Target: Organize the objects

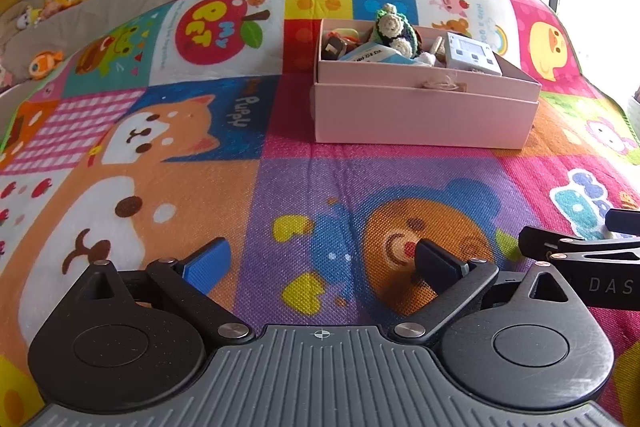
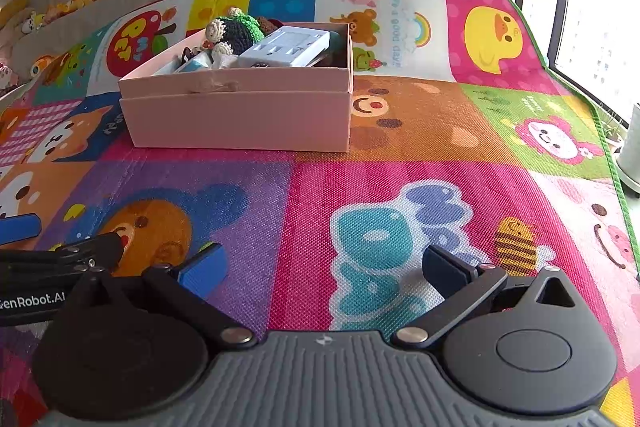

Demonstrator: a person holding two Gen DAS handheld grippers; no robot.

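Pink box [image 1: 424, 115] of small objects, toward the play mat's [image 1: 280, 187] far edge, well ahead of left gripper [image 1: 324, 263] and right gripper [image 2: 324, 267]; both spread, empty.

both cameras sit low over the bright patchwork cartoon play mat [image 1: 280, 167], each looking forward along its own pair of blue-padded fingers [image 1: 208, 265], which fill the bottom of the frame. the left wrist view faces the long front wall of the pale pink open cardboard box [image 1: 424, 119] from slightly to its left, at middle distance. the right wrist view stands further right, so the same box [image 2: 240, 123] lies up and to its left, with a window at the right edge. both views share the box, the purple bear panel [image 1: 420, 243] [image 2: 152, 227] near the fingers, and the far wall. each view catches the other tool at its inner edge.
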